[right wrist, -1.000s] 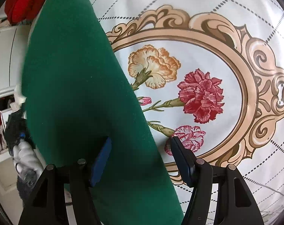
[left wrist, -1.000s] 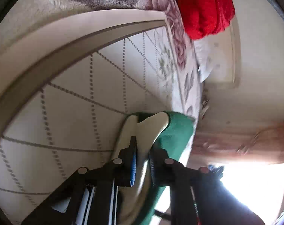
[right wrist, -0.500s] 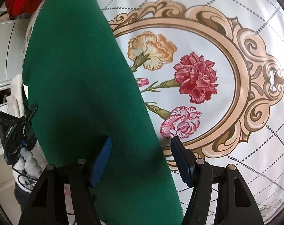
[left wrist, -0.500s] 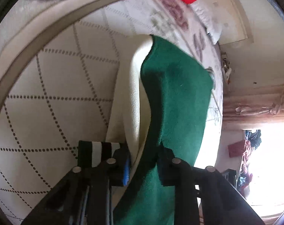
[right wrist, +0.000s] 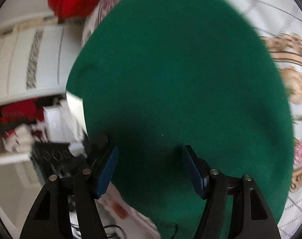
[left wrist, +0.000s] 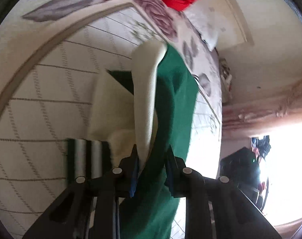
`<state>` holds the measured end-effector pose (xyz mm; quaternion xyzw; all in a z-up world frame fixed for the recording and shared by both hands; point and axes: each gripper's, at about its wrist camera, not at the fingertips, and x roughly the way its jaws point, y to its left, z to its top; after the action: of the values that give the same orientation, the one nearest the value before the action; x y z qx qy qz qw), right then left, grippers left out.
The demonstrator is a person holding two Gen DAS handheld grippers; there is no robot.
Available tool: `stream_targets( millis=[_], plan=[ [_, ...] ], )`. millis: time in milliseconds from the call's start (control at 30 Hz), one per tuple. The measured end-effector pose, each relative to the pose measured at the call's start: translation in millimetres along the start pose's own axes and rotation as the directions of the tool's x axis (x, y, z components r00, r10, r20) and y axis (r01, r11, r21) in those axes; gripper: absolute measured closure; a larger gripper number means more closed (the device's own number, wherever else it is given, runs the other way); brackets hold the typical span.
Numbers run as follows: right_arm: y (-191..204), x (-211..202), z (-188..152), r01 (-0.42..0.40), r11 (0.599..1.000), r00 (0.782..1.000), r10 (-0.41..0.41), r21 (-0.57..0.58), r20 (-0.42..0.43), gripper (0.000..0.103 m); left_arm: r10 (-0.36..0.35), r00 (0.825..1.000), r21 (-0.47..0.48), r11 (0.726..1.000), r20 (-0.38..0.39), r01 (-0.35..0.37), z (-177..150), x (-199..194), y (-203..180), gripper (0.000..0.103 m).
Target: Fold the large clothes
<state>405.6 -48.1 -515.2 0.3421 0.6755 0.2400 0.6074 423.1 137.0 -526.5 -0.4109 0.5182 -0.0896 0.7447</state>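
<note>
Green garment (left wrist: 177,103) with cream lining, draped over patterned bedspread (left wrist: 51,99), cloth between opening pads of left claw (left wrist: 152,157), not pinched; right claw (right wrist: 151,159) spread wide above green cloth, gripping nothing.

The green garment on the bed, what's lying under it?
Under the green garment lies the printed bedspread, with its gold frame and flowers showing at the right edge. In the left wrist view a cream layer sits beneath the green. Anything else underneath is covered.
</note>
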Motion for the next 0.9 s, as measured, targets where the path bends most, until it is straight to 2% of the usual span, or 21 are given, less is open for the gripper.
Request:
stream_targets(
  millis=[100, 200, 367, 400, 467, 533, 567, 600, 633, 667, 700, 733, 800, 867, 900],
  plan=[
    [18, 21, -5, 0.055, 0.997, 0.998, -0.057, -0.046, -0.027, 0.034, 0.109, 0.994, -0.01, 0.994, 0.015, -0.109, 7, -19, 15, 0.079],
    [35, 39, -7, 0.112, 0.989, 0.993, -0.115, -0.092, -0.032, 0.034, 0.25, 0.968, -0.029, 0.968, 0.023, -0.249, 3, -35, 33, 0.077],
    [61, 67, 1, 0.187, 0.977, 0.982, -0.188, -0.105, -0.002, 0.027, 0.327, 0.945, -0.111, 0.94, 0.016, -0.324, -2, -37, 61, 0.077],
    [67, 74, 0, 0.208, 0.972, 0.978, -0.208, -0.109, 0.008, 0.021, 0.332, 0.943, -0.111, 0.938, 0.023, -0.328, -2, -37, 62, 0.077],
    [83, 88, 2, 0.285, 0.948, 0.958, -0.285, -0.143, 0.026, 0.014, 0.336, 0.941, -0.108, 0.937, 0.033, -0.331, -3, -38, 61, 0.074],
    [96, 109, 1, 0.418, 0.881, 0.907, -0.418, -0.221, 0.047, 0.013, 0.329, 0.943, -0.107, 0.941, 0.046, -0.322, -2, -38, 58, 0.06],
    [102, 118, 1, 0.483, 0.839, 0.874, -0.481, -0.25, 0.072, 0.018, 0.321, 0.946, -0.108, 0.943, 0.051, -0.315, -2, -38, 55, 0.059],
    [105, 122, 1, 0.527, 0.812, 0.848, -0.52, -0.251, 0.1, 0.038, 0.312, 0.949, -0.107, 0.946, 0.054, -0.305, -2, -39, 55, 0.059],
    [106, 120, -1, 0.553, 0.798, 0.833, -0.539, -0.24, 0.128, 0.054, 0.295, 0.954, -0.102, 0.952, 0.051, -0.289, -2, -38, 51, 0.059],
    [102, 112, -2, 0.525, 0.826, 0.851, -0.509, -0.204, 0.131, 0.081, 0.284, 0.958, -0.097, 0.956, 0.049, -0.278, -1, -36, 48, 0.059],
    [92, 100, -2, 0.468, 0.873, 0.883, -0.454, -0.139, 0.123, 0.089, 0.27, 0.962, -0.087, 0.96, 0.046, -0.266, -1, -32, 44, 0.059],
    [83, 92, -1, 0.426, 0.901, 0.902, -0.415, -0.087, 0.117, 0.09, 0.257, 0.966, -0.08, 0.964, 0.04, -0.254, -1, -28, 40, 0.059],
    [59, 70, -1, 0.287, 0.957, 0.95, -0.291, 0.046, 0.115, 0.091, 0.222, 0.975, -0.053, 0.974, 0.007, -0.222, -2, -16, 31, 0.059],
    [47, 59, -3, 0.228, 0.968, 0.962, -0.241, 0.107, 0.129, 0.092, 0.189, 0.982, -0.014, 0.982, -0.027, -0.189, -2, 0, 18, 0.059],
    [42, 57, -3, 0.169, 0.978, 0.974, -0.185, 0.126, 0.127, 0.092, 0.174, 0.984, 0.003, 0.985, -0.039, -0.174, -1, 4, 12, 0.059]
  ],
)
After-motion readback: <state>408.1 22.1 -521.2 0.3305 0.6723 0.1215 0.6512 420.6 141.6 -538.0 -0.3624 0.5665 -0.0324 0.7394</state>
